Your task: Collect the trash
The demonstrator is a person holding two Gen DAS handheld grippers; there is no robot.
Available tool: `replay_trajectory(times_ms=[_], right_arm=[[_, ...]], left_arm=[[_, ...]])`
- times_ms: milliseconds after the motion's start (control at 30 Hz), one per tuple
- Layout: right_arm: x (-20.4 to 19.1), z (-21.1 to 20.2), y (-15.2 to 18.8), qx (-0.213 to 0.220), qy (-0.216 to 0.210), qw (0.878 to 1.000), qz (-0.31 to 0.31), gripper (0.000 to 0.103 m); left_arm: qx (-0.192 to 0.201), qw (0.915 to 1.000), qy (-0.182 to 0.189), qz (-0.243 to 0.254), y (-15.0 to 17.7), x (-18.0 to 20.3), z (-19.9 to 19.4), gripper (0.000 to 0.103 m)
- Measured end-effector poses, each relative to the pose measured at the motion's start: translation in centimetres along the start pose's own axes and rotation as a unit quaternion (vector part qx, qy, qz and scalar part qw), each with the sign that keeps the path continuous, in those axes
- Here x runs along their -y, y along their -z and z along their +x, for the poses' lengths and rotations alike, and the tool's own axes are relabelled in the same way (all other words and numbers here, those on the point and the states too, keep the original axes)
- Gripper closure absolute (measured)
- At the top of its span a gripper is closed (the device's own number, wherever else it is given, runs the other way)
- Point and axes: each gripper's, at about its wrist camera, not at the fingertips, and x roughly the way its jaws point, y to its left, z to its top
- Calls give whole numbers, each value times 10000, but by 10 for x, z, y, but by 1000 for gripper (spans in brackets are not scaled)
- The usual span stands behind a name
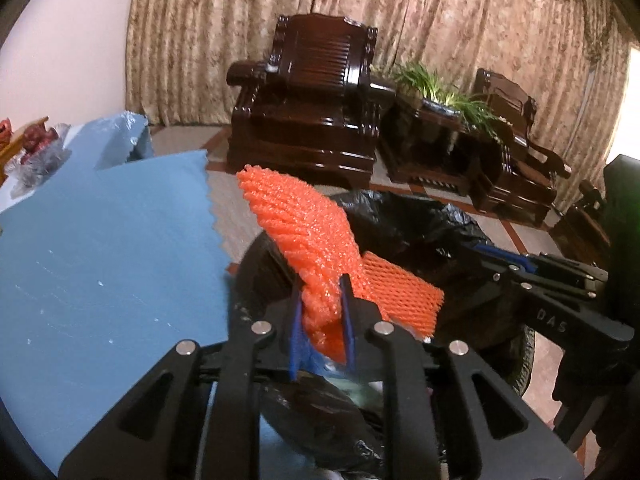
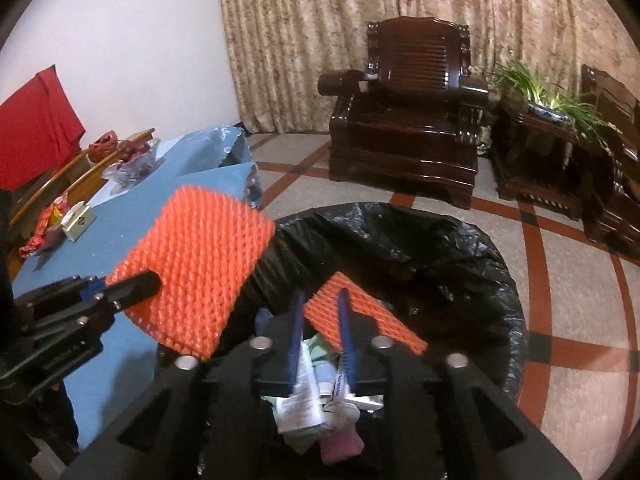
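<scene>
My left gripper is shut on an orange foam net, which bunches between the blue pads and stands up above them. It is held over the near rim of a black-bagged trash bin. The right wrist view shows that net and the left gripper at the left. My right gripper hangs over the bin, jaws slightly apart. A second orange net lies just below and right of its fingers, with no pad pressing on it. From the left, the second net sits below the right gripper.
Papers, tubes and cloth scraps fill the bin. A blue-covered table stands left of it with a small box and wrappers. Dark wooden armchairs and a plant stand beyond on the tiled floor.
</scene>
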Motion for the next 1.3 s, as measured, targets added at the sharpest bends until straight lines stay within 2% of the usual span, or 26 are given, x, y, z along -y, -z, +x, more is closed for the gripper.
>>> replay_trajectory(times_ms=[67, 100, 133, 200, 267, 333, 433, 467, 867, 1300], right_arm=[[4, -1, 0, 9, 61, 10000, 26, 70], [6, -2, 1, 17, 99, 9999, 45, 66], [8, -3, 1, 31, 116, 9999, 56, 57], [14, -6, 0, 80, 183, 9998, 80, 48], [17, -7, -1, 123, 225, 9996, 97, 33], [19, -10, -2, 177, 284, 9994, 110, 26], [19, -14, -3, 243, 333, 9991, 111, 9], [19, -16, -4, 266, 312, 9991, 97, 6], [-8, -42, -14, 300, 63, 9995, -114, 6], [-49, -82, -24, 525, -168, 9973, -486, 6]], left_arm=[[-52, 10000, 27, -9, 1, 3, 5, 70], [-77, 10000, 25, -7, 1, 3, 7, 54], [-74, 10000, 41, -13, 3, 3, 9, 43], [-47, 10000, 2, 12, 2, 5, 10, 36], [-14, 10000, -68, 34, 3, 4, 9, 27], [7, 9999, -135, 30, 3, 2, 7, 19], [-7, 9996, -281, 22, 2, -1, 3, 12], [-24, 9995, -311, 10, 1, -2, 1, 12], [250, 9963, -778, -264, 3, -18, -52, 8], [568, 9920, -1067, -368, 4, -15, -114, 7]])
